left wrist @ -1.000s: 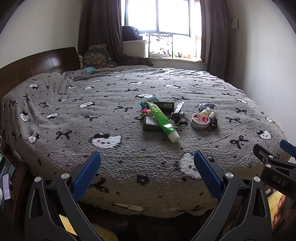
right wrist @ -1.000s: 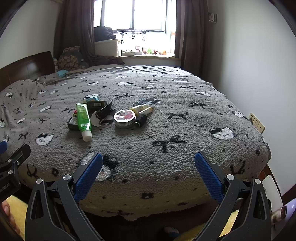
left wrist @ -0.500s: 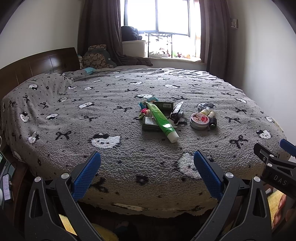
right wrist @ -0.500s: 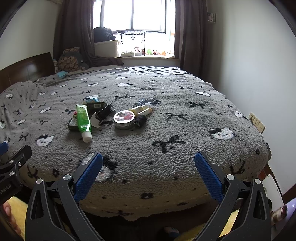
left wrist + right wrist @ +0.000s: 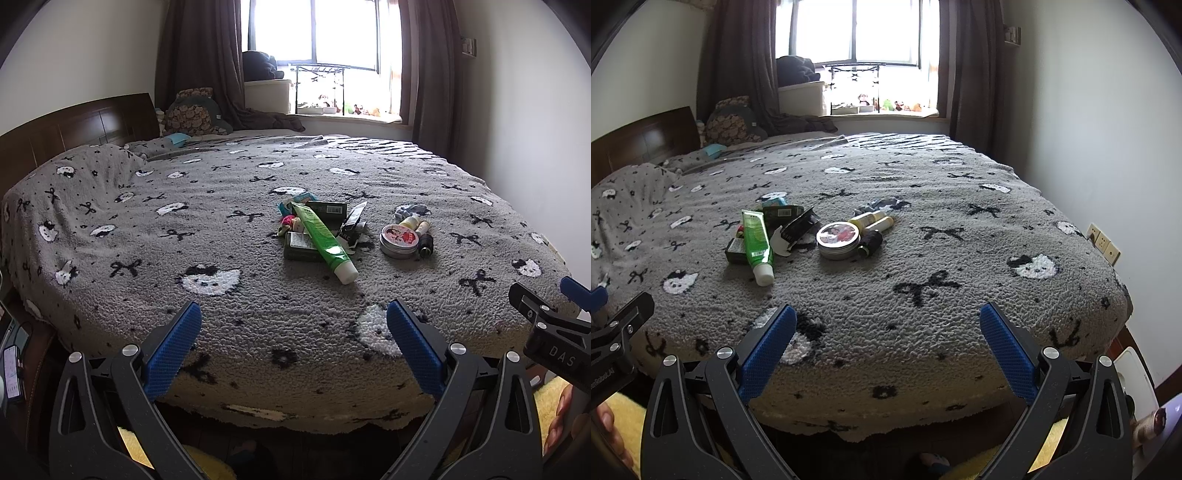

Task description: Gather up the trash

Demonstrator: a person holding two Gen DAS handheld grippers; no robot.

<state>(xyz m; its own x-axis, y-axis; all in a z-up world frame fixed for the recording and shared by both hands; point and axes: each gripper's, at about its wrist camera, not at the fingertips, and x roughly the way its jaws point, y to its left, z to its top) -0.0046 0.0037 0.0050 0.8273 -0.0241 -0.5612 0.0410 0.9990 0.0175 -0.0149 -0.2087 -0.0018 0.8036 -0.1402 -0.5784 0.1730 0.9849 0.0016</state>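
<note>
Both grippers hung off the near edge of the bed (image 5: 110,229), jaws spread wide and touching nothing, with the trash heaped ahead on the blanket. From the left gripper (image 5: 291,343) the green tube (image 5: 323,240) lay forward and slightly right, its long axis running away from the jaws, white cap nearest. From the right gripper (image 5: 886,343) it sat forward and left, so the left hand looked the nearer, though neither had reached the pile.

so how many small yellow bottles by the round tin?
2. Both yellow bottles lie side by side just behind the round tin, one farther back, the other next to the black spool. More could be hidden in the pile.
</note>
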